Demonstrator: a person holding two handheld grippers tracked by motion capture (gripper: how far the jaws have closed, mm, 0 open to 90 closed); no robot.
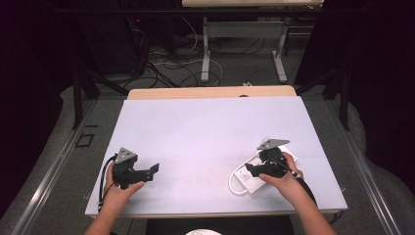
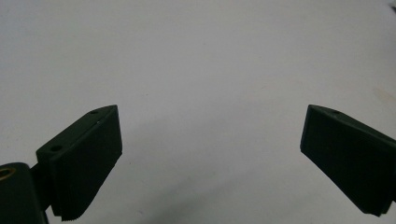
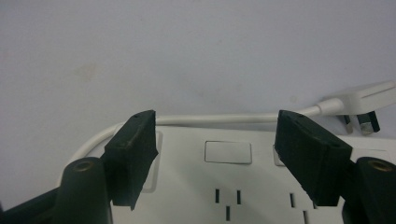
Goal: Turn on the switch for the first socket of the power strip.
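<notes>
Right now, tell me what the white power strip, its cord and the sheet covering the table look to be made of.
White rectangular power strip: hard moulded plastic, smooth, slightly glossy, with crisp socket slots. Its white round cord: probably rubbery or vinyl sheath, since it bends in a smooth loop. Pale flat sheet on the table: matte, paper or thin plastic; wood-look board shows past its far edge.

A white power strip lies flat on the table, lower right of the high view, sockets facing up. Its white cord loops round it to a white plug beside it.
</notes>
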